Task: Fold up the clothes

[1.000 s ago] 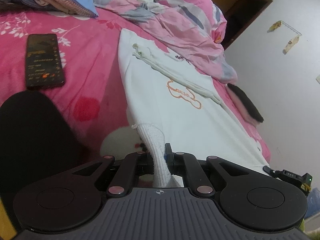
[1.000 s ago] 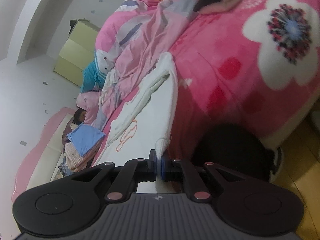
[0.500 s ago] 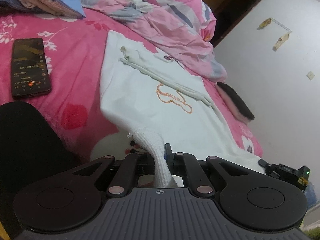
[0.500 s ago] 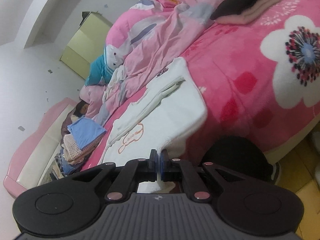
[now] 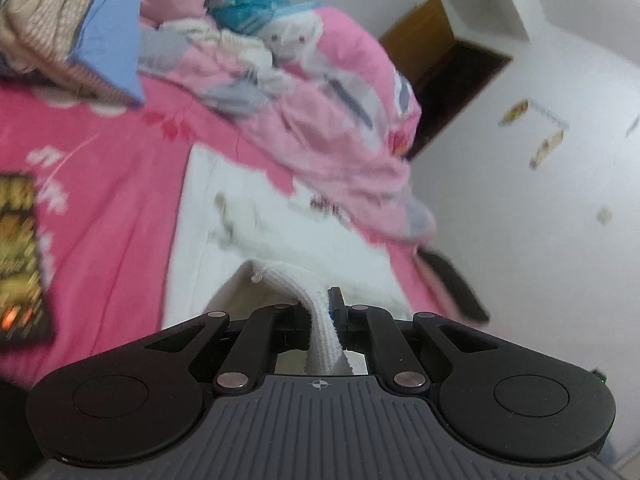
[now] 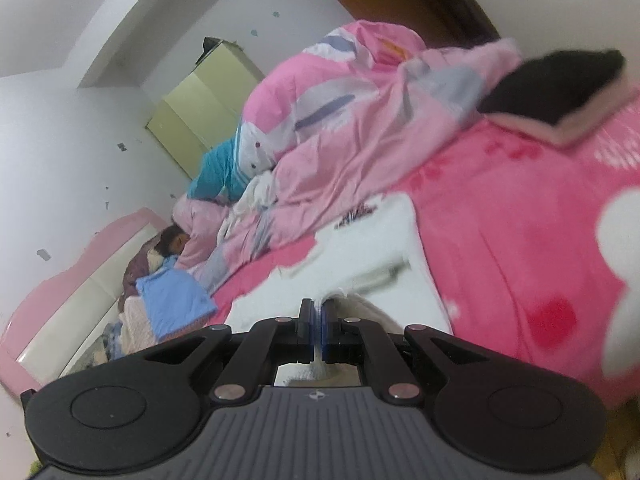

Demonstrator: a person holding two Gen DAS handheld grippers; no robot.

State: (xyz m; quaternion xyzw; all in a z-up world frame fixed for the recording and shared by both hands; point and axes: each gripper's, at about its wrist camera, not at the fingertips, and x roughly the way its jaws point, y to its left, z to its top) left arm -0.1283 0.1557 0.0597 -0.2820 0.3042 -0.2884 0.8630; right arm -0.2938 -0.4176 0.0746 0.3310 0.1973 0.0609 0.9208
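White garment (image 5: 304,240) hem carried up over itself | both hand-held grippers, left (image 5: 324,312) and right (image 6: 318,322), clenched on it | fold half done

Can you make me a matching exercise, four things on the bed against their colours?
Things:
1. garment held by both grippers
2. phone
3. crumpled duvet
4. folded top on the clothes pile

Colours:
A. pale pink with grey patches
B. blue
C. white
D. black with a lit screen

Pairs: 1-C, 2-D, 3-A, 4-B
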